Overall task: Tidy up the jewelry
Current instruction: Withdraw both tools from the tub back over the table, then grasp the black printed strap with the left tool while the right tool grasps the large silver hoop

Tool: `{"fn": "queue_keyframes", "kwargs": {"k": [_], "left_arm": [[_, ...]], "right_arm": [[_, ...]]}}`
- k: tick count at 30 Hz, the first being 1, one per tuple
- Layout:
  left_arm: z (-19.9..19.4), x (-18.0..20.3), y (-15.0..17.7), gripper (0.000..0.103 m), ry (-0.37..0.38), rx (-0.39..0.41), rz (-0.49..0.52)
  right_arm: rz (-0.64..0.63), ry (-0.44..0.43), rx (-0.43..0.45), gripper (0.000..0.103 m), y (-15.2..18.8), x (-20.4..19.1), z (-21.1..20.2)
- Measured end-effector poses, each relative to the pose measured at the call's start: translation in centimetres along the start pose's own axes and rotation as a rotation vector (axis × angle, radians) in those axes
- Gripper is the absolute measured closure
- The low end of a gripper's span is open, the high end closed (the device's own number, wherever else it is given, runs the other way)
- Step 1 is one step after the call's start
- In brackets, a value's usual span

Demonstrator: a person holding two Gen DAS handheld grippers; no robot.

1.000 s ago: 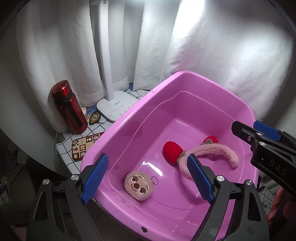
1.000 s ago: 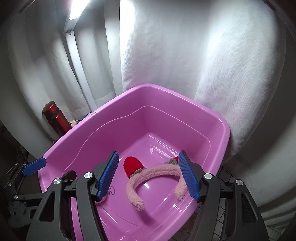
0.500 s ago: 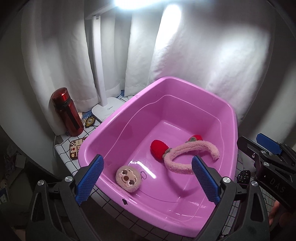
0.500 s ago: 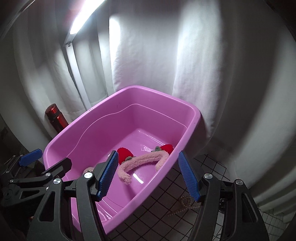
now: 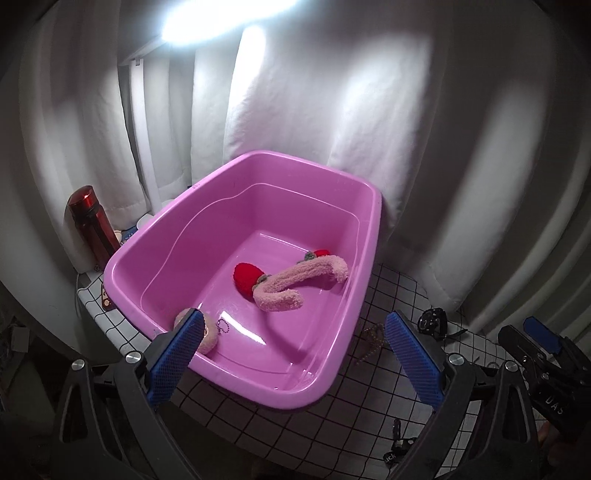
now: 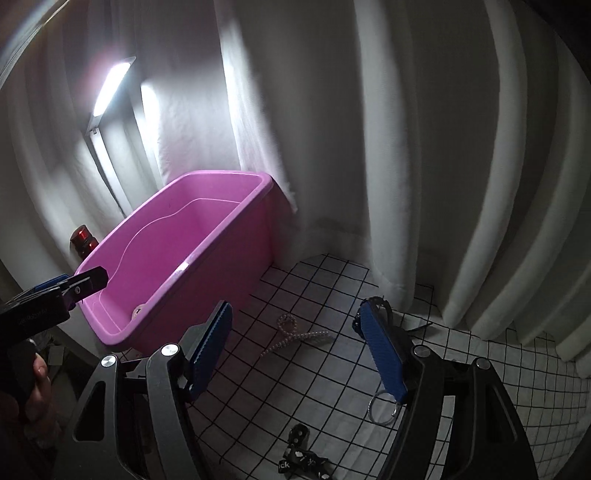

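Right of the pink tub (image 6: 207, 258), the released right gripper (image 6: 295, 350) hangs over the pearl necklace (image 6: 295, 334) on the surface (image 6: 461, 369), seemingly lined up to grasp it; the left gripper (image 5: 291, 354), also released, waits near the tub, where the fuzzy headband (image 5: 295, 280) lies.

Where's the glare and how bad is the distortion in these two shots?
Left wrist view: lamp blown out at top, a highlight on the tub floor. Right wrist view: lamp a bright bar, grid cloth lines bowed by fisheye, foreground dim.

Home setup, prob. a bedroom corner. White curtains (image 5: 369, 110) at 12, desk lamp (image 5: 144, 147) at 10. Grid tablecloth (image 6: 332, 369) w/ pink tub (image 5: 229, 206).
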State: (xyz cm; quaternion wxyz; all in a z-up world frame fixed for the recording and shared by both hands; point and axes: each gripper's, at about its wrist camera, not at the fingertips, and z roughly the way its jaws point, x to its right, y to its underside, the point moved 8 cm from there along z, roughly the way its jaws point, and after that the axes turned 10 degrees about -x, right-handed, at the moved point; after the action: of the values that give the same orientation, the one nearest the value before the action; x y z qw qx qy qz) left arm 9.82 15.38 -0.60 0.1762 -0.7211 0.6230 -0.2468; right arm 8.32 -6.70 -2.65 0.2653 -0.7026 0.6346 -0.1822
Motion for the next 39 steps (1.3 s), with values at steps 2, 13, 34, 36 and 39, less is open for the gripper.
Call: {"fn": "queue_keyframes", "kwargs": {"k": [2,13,34,36,39], "left_arm": [[-0.1,1.5,0.8,0.006,0.024,-0.002,0.011],[1.2,9.0,6.7,0.006,0.087,-0.083,0.102],[9.7,11.6,17.8,0.006,-0.054,-0.307,0.029],[10.5,12.1,18.7,0.006,-0.063,-0.321,0.022],[11.5,12.7,19.7,0.006,-0.074,-0.334,0.004]], "right_arm": [[0.038,0.033,-0.007,0.034,1.6,2.6,-0.8],[0.218,0.127,-0.059,0.034,10.0,13.5,-2.9],[0.249,0.145,-0.208,0.034,16.5,25.3,3.8],[0.241,0.143,-0.225,0.034,16.8,26.0,4.7],[0.225,0.139,-0.243,0.034,17.1,26.8,6.2]]}}
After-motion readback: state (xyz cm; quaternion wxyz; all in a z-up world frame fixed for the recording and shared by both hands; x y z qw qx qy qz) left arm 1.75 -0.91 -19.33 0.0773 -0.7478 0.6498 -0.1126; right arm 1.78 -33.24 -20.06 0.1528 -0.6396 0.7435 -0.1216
